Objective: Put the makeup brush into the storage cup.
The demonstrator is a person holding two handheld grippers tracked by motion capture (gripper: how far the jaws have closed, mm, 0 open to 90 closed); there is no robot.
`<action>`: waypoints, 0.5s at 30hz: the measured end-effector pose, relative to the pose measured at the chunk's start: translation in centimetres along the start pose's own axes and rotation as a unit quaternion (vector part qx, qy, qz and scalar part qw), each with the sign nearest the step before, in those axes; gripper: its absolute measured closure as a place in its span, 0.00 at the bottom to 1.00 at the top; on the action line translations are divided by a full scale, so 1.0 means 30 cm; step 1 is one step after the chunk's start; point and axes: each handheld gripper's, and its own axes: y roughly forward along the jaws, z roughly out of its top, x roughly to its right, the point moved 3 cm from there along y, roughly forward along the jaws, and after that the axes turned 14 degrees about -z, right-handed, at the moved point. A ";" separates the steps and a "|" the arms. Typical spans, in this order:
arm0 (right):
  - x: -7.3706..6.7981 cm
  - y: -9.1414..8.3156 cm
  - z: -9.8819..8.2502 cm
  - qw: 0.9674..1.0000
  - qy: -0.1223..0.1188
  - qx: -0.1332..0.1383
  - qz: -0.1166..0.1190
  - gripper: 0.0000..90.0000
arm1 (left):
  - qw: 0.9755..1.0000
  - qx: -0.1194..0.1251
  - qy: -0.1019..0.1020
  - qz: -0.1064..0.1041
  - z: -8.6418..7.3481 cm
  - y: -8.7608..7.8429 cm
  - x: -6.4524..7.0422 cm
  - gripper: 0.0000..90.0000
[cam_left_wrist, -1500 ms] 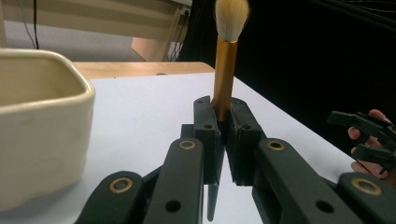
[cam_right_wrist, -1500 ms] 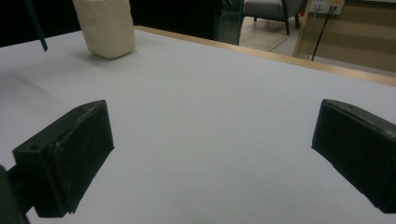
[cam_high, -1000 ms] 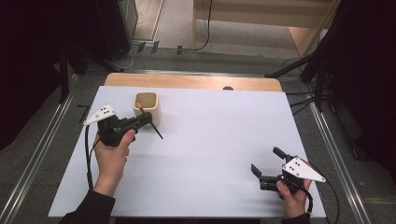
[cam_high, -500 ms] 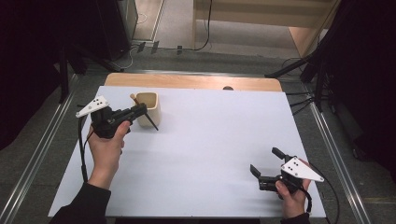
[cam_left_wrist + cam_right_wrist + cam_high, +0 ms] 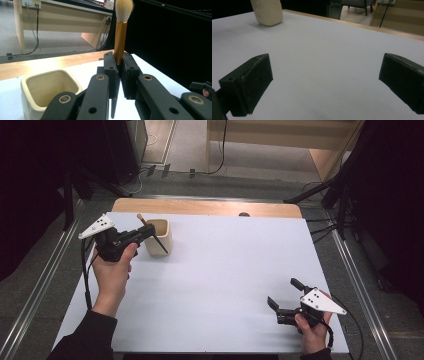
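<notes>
- Item 1, left gripper [image 5: 146, 233]: we see its 2 jaws clamped on the handle of a makeup brush [image 5: 120, 37], just beside the near rim of the cup.
- Item 2, makeup brush: gold ferrule and pale bristle tuft upward in the left gripper view, dark tapered handle end hanging below the jaws, clear of the table.
- Item 3, cream ceramic cup [image 5: 160, 236]: square-mouthed, upright and apparently empty, at the far left of the white table [image 5: 225, 270].
- Item 4, right gripper [image 5: 286, 301]: we record its jaws spread wide with nothing between them, low over the near right of the table, well apart from the cup.
- Risk, our judgement: the grip sits near the ferrule on a smooth, tapering handle, so the brush may pivot or slip.
- Risk, our judgement: if the brush is meant for the cup, the handle end could catch the rim and tip or shove the cup, which nothing steadies.
</notes>
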 end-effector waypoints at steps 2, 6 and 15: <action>0.000 0.001 -0.001 1.000 -0.002 0.000 0.000 0.00 | 1.000 0.001 0.002 0.002 0.007 0.001 -0.003 0.93; 0.000 0.002 -0.001 1.000 -0.002 0.000 0.001 0.00 | 1.000 0.003 0.003 0.005 0.018 0.003 -0.015 0.93; -0.003 0.003 -0.003 1.000 -0.003 -0.001 0.002 0.00 | 1.000 0.004 0.005 0.012 0.032 0.007 -0.035 0.93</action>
